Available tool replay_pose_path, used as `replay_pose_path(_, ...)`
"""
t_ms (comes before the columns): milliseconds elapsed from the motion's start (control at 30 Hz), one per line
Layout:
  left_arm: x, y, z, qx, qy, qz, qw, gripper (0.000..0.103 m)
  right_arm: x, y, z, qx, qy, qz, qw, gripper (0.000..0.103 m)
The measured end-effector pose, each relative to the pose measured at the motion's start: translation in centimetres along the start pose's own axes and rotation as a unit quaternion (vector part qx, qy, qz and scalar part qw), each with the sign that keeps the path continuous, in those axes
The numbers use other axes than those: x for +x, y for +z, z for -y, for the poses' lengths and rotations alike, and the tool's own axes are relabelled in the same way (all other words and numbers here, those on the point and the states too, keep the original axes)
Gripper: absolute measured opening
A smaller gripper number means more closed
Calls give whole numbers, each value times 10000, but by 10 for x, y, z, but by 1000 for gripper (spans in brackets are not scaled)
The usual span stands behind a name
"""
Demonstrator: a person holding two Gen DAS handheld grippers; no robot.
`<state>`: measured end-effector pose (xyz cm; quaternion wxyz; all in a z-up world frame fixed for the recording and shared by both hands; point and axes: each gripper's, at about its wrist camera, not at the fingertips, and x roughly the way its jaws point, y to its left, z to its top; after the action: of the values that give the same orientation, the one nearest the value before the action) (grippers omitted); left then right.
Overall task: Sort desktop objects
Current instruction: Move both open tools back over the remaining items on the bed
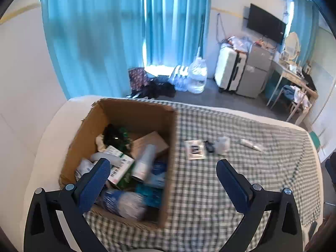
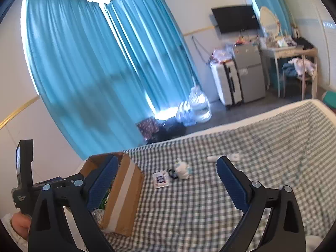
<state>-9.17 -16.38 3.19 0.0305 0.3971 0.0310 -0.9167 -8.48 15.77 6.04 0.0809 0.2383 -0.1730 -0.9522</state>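
Cardboard box [image 1: 134, 115] open on the left end of a bed, standing on a green-and-white checked cover [image 1: 241, 189], near the bed's left edge. Crammed inside: a white spray can [image 1: 145, 161] lying tilted, a green-and-white carton [image 1: 120, 168] with a barcode, a smaller brown carton [image 1: 151, 145], something dark green and black [image 1: 117, 136] toward the back, blue packets [image 1: 157, 176] on the right side, and a blurred blue-and-white bundle [image 1: 124, 203] at the near wall. Contents heaped and overlapping; blurred, so finer labels unreadable.

Still out on the cover, to the right of the box and well apart from it: a white card with dark print [image 1: 195, 149], just beside it a small black item [image 1: 210, 146], then a crumpled whitish packet [image 1: 222, 145], and farther right a white tube [image 1: 251, 143] lying flat.

Left gripper [image 1: 163, 168] above the near right part of the box, blue-padded fingers [image 1: 94, 182] spread wide, nothing between them, pads touching nothing.

Right gripper [image 2: 168, 174] over the cover to the right of the box [image 2: 124, 191], fingers [image 2: 231, 184] likewise spread wide and empty; card [image 2: 160, 179], black item [image 2: 173, 174] and whitish packet [image 2: 183, 169] visible beyond, between the fingertips but not touched. At the left edge of the right wrist view, part of the other handheld device and a bit of a hand [image 2: 21, 222] gripping it.

Beyond the bed: teal curtains [image 1: 105, 37], a white suitcase [image 1: 229, 69] beside a grey cabinet [image 1: 255, 73], clear plastic bags [image 1: 195, 75] on the floor, a wall-mounted television [image 1: 266, 23], a desk with a chair [image 1: 298, 100].
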Motion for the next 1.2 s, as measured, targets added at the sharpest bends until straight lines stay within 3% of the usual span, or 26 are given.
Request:
replay_pose_path(233, -30, -33, 52, 98, -189, 249, 9995, 103, -48, -8, 22, -610, -202, 324, 9974, 99)
replay_pose_path(433, -6, -54, 88, 177, -278, 254, 9991, 103, -36, -20, 35, -1415, -368, 94, 9892, 102)
replay_pose_path(533, 22, -63, 104, 244, -323, 89, 9991, 103, -19, -33, 42, -1477, -379, 2, 9883, 101)
replay_pose_path(667, 60, -71, 120, 334, -301, -230, 9987, 103, 10, -50, 59, -1354, -540, -396, 9885, 101)
replay_pose_path(867, 110, -76, 137, 274, -205, -411, 9986, 103, 57, -66, 101, -1153, -805, -962, 9854, 101)
replay_pose_path(1000, 143, -69, 145, 267, -29, -497, 9984, 103, 92, -69, 134, -880, -648, -1151, 9873, 101)
replay_pose_path(1200, 197, -56, 154, 279, 157, -542, 9980, 103, 152, -70, 152, -1267, -501, -1435, 9802, 101)
